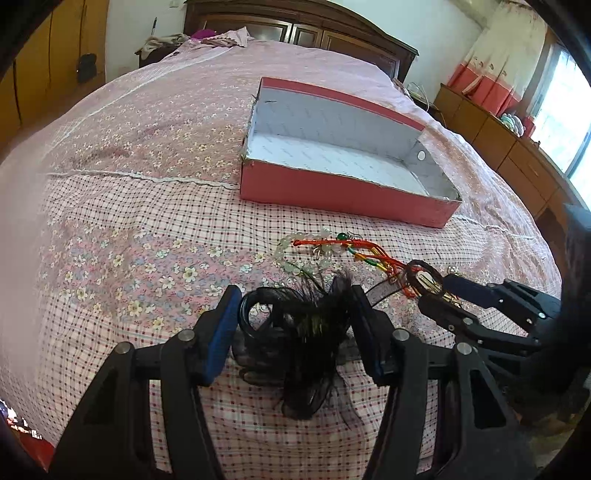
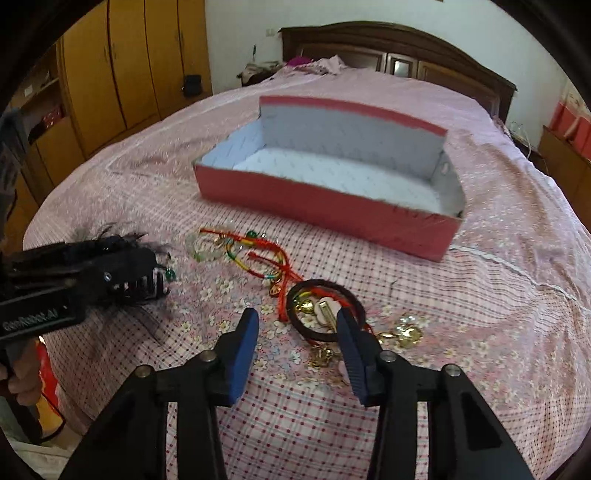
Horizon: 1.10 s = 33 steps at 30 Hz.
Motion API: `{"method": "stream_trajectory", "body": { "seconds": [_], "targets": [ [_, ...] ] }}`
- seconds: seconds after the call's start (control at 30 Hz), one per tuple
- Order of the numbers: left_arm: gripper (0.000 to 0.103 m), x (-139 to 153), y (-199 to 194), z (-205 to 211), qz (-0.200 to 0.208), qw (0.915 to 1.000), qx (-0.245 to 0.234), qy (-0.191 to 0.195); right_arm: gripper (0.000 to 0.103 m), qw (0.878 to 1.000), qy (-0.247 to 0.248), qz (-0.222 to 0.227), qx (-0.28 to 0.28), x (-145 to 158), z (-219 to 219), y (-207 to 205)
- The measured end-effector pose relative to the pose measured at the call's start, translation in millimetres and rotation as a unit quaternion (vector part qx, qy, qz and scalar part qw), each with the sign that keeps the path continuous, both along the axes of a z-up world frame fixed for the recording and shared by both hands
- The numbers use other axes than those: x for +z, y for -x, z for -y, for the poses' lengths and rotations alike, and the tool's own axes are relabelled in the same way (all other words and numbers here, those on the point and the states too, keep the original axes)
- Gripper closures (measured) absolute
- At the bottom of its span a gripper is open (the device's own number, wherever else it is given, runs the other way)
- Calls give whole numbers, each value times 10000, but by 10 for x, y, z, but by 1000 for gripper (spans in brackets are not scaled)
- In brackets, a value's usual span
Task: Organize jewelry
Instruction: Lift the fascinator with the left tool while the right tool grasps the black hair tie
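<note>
A black feathered hair piece [image 1: 299, 328] lies on the bed between the jaws of my left gripper [image 1: 293, 295], which stands open around it; it also shows in the right wrist view [image 2: 122, 240]. A pale bead bracelet [image 1: 295, 254] and red cords [image 1: 354, 251] lie just beyond. My right gripper [image 2: 297, 321] is open and empty, its right finger over a dark bangle [image 2: 325, 310] with gold trinkets [image 2: 404, 334] around it. The red box [image 1: 343, 192] with a white inside stands open and empty farther up the bed, and shows in the right wrist view too [image 2: 325, 210].
The pink checked and floral bedspread [image 1: 129, 240] covers the bed. A dark wooden headboard [image 1: 295, 29] is at the far end. Yellow wardrobes [image 2: 122, 70] stand left; a low cabinet [image 1: 517, 147] runs along the right under a window.
</note>
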State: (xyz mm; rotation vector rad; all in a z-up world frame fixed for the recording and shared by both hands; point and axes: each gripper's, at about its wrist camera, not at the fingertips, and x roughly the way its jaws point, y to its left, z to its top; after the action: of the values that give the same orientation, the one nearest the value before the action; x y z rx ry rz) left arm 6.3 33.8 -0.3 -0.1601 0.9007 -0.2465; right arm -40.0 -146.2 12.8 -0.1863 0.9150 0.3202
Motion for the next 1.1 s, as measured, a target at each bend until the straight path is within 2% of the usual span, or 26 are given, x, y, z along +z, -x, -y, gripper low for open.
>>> {"method": "stream_trajectory", "body": {
  "seconds": [0.03,0.2,0.43,0.6,0.7,1.1],
  "targets": [
    [58,-4,-1,-3,-11,10000,-11,13,67,10000,39,5,16,-17,-12,-9],
    [59,-47,-10,-11,-65,10000,-18,65,75,9997,203,-33,108,-95,-77,-80],
    [58,-111,-11,39,-162,9998,-121,30,75,9989,318,-151,308,-167,-166,-132],
    [58,-159,-42,104,-268,9994,-211,59,91,9992,249,-159,271,-172,-146,-137],
    [58,-178,-40,119,-289,9993,-223,13,95,9996,108,-107,248,-132,-88,-126],
    [52,-294,-74,254,-430,9986,-283,-119,97,9992,-337,205,115,138,127,-71]
  ]
}}
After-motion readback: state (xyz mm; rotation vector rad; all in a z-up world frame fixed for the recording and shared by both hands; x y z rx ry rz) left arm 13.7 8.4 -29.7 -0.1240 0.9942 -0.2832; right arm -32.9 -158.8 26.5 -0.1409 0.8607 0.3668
